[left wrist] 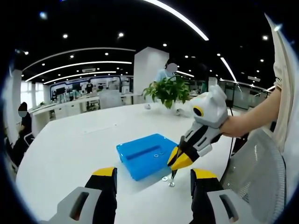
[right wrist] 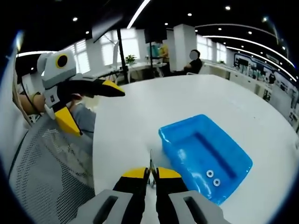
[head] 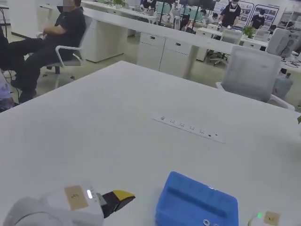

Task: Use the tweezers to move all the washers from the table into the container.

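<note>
A blue container (head: 197, 202) sits on the white table (head: 117, 117) near its front edge, with a washer (head: 206, 222) inside. In the right gripper view the container (right wrist: 205, 158) holds two washers (right wrist: 210, 173). My right gripper (right wrist: 150, 173) is shut on thin tweezers (right wrist: 151, 163). From the left gripper view, the right gripper (left wrist: 180, 161) points the tweezers (left wrist: 173, 174) down at two loose washers (left wrist: 168, 181) lying on the table just beside the container (left wrist: 140, 156). My left gripper (left wrist: 154, 175) is open with nothing in it, to the left of the container (head: 117, 197).
A flush power strip (head: 190, 128) lies in the tabletop beyond the container. A grey office chair (head: 254, 73) stands at the table's far edge and a person (head: 51, 42) sits at the far left. A mesh chair back (right wrist: 51, 168) is close behind the grippers.
</note>
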